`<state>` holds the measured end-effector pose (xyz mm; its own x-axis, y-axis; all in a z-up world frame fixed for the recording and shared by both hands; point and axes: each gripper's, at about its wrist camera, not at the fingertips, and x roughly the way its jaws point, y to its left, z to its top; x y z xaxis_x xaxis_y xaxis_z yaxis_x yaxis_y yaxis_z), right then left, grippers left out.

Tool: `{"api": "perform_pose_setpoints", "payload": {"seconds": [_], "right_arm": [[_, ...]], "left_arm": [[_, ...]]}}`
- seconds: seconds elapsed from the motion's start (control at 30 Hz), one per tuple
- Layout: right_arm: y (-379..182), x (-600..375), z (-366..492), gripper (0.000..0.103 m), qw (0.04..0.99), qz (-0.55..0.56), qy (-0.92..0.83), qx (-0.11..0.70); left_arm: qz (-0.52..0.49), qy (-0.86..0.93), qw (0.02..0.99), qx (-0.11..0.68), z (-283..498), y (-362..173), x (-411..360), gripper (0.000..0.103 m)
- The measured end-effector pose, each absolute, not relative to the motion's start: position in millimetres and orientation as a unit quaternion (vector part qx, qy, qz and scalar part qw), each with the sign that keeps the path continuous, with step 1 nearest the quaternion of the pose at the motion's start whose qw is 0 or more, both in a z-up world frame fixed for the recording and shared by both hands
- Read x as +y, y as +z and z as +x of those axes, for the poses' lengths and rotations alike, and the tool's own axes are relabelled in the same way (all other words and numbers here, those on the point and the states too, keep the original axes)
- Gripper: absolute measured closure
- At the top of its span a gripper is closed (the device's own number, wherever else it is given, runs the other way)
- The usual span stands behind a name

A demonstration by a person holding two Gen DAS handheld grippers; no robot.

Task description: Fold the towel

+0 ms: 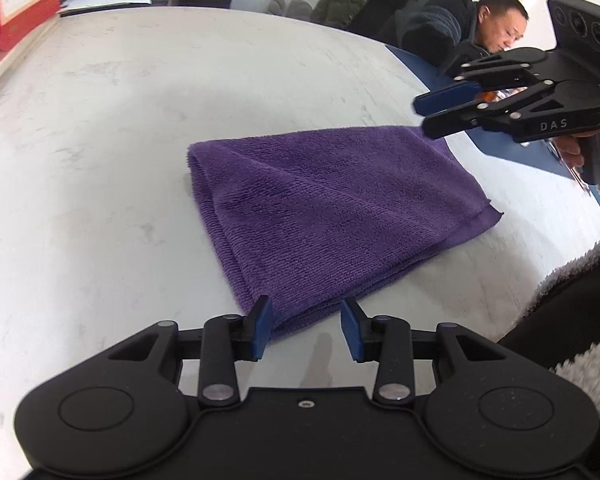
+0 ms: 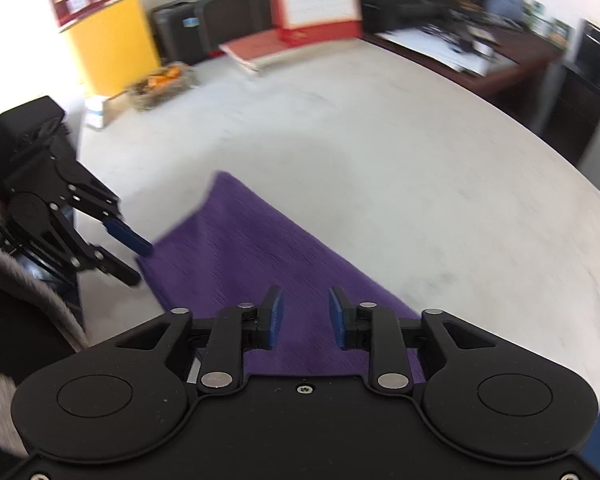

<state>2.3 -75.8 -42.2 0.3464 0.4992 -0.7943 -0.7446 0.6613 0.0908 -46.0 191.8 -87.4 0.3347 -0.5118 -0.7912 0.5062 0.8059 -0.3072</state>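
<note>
Left gripper (image 1: 306, 330) nearest, jaws partly apart, nothing clamped, straddling the near corner of the purple towel (image 1: 324, 216). Towel lies folded flat on the grey table (image 1: 140, 120). Beyond its far corner, right gripper (image 1: 422, 114) raised, jaws apart, empty.

A purple towel (image 2: 260, 264), folded, is seen lying on the pale grey counter (image 2: 420, 168). The right claw (image 2: 306, 316) is held above the towel's near end, its blue pads parted with nothing pinched between them. At the left, the left claw (image 2: 138, 262) is seen with its jaws apart at the towel's corner; contact cannot be judged. A fleecy sleeve (image 2: 16, 280) is visible beside it. The background is blurred.
</note>
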Motion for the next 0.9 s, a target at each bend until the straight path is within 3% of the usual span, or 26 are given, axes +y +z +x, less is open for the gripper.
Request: {"api": "perform_pose_setpoints", "payload": {"seconds": [0.23,0.4,0.9], "right_arm": [[-63.5,-20.9,15.1,0.074,0.769,-0.167,0.441,0.432],[-71.8,-15.9,17.7,0.074,0.763,-0.157,0.443,0.444],[-88.4,-27.8,27.8,0.074,0.761,-0.121,0.438,0.464]], "left_arm": [[-0.042,-0.28,0.832,0.477,-48.9,-85.7,195.7,0.067],[-0.08,-0.263,0.825,0.494,-39.3,-88.0,194.8,0.062],[-0.091,-0.212,0.811,0.537,-16.9,-85.5,192.2,0.065]]}}
